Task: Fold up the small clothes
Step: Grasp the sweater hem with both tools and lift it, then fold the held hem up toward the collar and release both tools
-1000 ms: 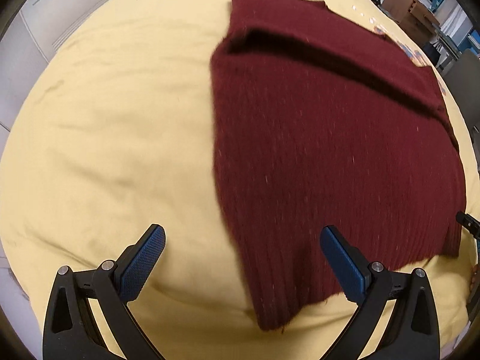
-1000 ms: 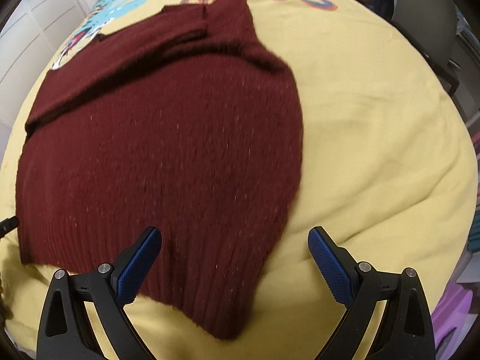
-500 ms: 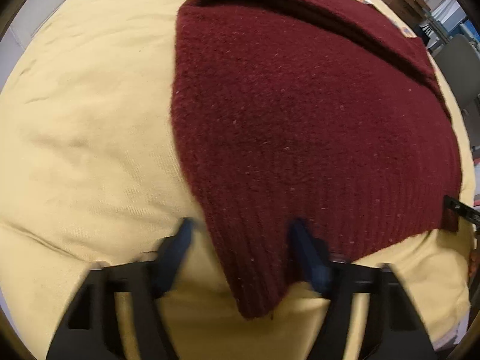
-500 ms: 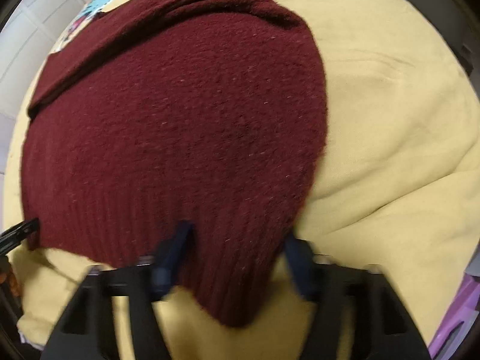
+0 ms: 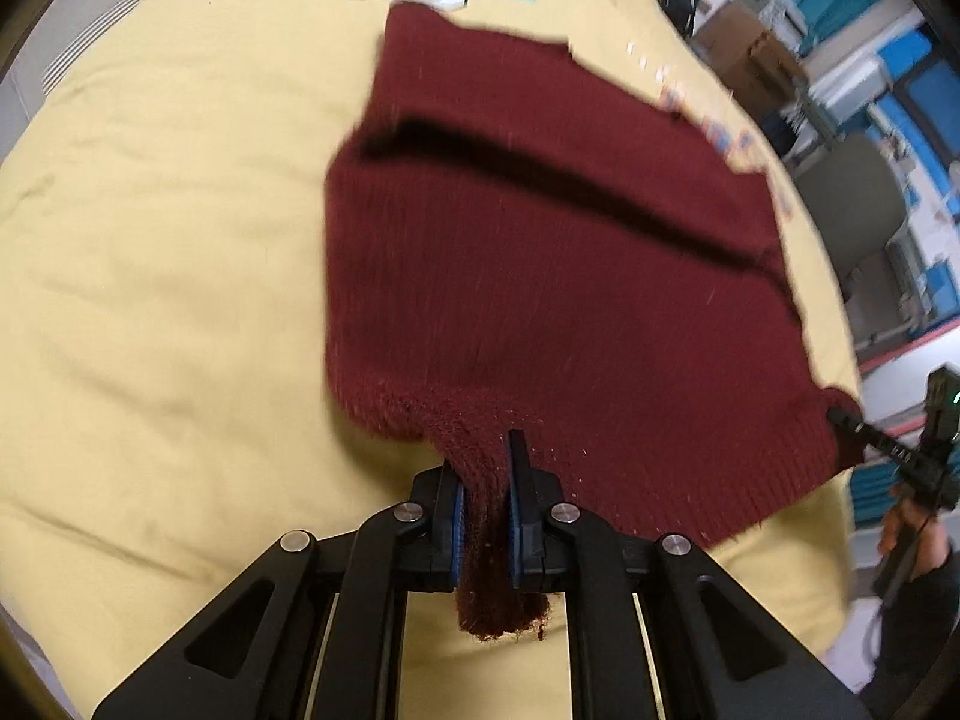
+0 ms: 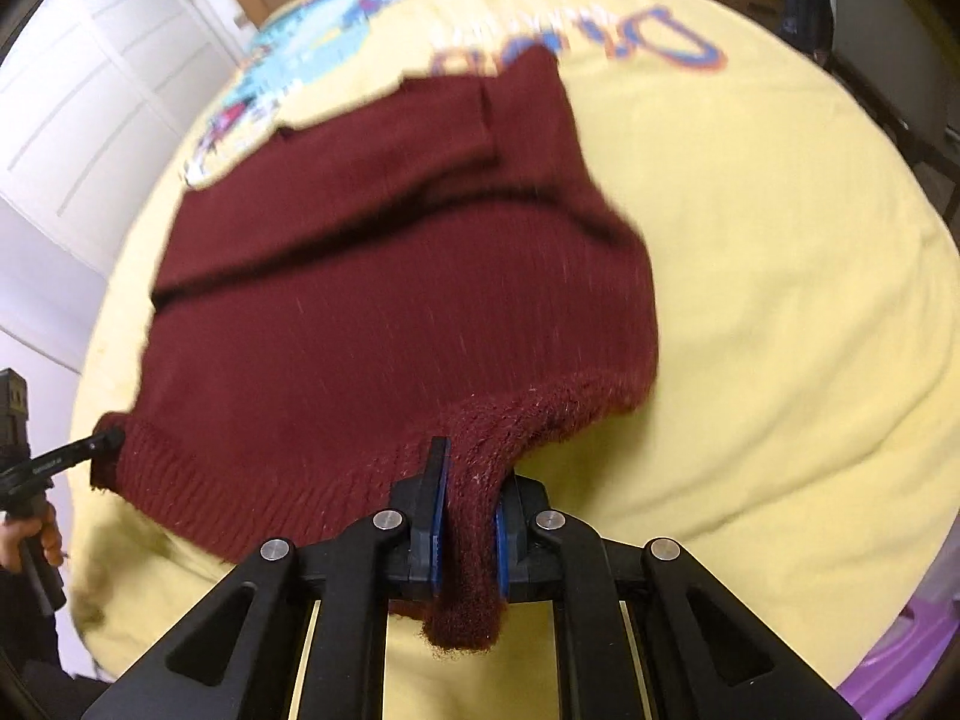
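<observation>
- My left tongs [image 5: 485,501] have just been closing, and now they pinch the near left corner of the sweater [image 5: 540,276]. A bit of the ribbed hem pokes out behind the blue pads [image 5: 456,516].
- My right tongs [image 6: 467,531] have just been closing too. They pinch the other near corner of the sweater [image 6: 384,312], and its hem bunches up between the pads.
- The sweater is dark red. It lies on a yellow sheet [image 5: 162,252], and only the two near corners come up off it.
- The far part of the sweater is folded over, so there is a dark crease across it.
- From my left tongs I can see my right tongs [image 5: 840,417] at the far corner of the hem, with my right hand [image 5: 912,534] behind them.
- From my right tongs I can see my left tongs [image 6: 111,438] at the other corner, with my left hand [image 6: 33,534] on the handle.
- The sheet [image 6: 780,300] has a bright cartoon picture [image 6: 312,54] and big letters [image 6: 660,42] past the sweater.
- White cupboard doors [image 6: 90,120] stand to one side.
- A grey chair [image 5: 852,204] and some boxes [image 5: 750,54] stand past the sheet on the other side. They are blurry, so I think that is what they are.
- Something purple [image 6: 900,654] shows at the low edge by my right tongs.
</observation>
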{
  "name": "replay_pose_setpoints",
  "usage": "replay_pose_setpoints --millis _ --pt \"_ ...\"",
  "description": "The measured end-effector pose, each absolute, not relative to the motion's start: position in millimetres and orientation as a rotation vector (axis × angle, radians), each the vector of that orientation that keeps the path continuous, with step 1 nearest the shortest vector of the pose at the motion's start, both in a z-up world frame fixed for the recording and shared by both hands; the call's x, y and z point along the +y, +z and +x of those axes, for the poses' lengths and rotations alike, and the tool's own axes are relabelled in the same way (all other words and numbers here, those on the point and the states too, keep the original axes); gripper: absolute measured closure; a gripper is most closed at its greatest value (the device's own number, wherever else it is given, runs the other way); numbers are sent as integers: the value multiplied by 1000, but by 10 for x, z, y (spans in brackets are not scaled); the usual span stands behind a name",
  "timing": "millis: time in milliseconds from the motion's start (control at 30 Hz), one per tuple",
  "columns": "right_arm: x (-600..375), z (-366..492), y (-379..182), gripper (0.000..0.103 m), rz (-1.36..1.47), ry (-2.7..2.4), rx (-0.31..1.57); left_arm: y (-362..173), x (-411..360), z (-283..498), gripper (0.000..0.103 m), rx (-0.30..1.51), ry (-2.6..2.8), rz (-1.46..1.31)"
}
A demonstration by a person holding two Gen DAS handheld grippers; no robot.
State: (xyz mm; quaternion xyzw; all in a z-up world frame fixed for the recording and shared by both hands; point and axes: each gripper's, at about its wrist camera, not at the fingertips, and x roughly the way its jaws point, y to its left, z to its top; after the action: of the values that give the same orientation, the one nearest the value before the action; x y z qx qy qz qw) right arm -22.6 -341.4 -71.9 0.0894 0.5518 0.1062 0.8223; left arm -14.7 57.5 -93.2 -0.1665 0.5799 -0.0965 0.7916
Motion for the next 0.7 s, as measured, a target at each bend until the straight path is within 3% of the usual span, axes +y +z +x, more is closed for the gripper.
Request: replay_pose_setpoints --millis 400,700 --pt "-3303 925 89 91 150 233 978 -113 894 769 94 1040 -170 -376" --pt "-3100 1887 -32 92 103 196 1027 -227 929 1607 94 1051 -123 -291"
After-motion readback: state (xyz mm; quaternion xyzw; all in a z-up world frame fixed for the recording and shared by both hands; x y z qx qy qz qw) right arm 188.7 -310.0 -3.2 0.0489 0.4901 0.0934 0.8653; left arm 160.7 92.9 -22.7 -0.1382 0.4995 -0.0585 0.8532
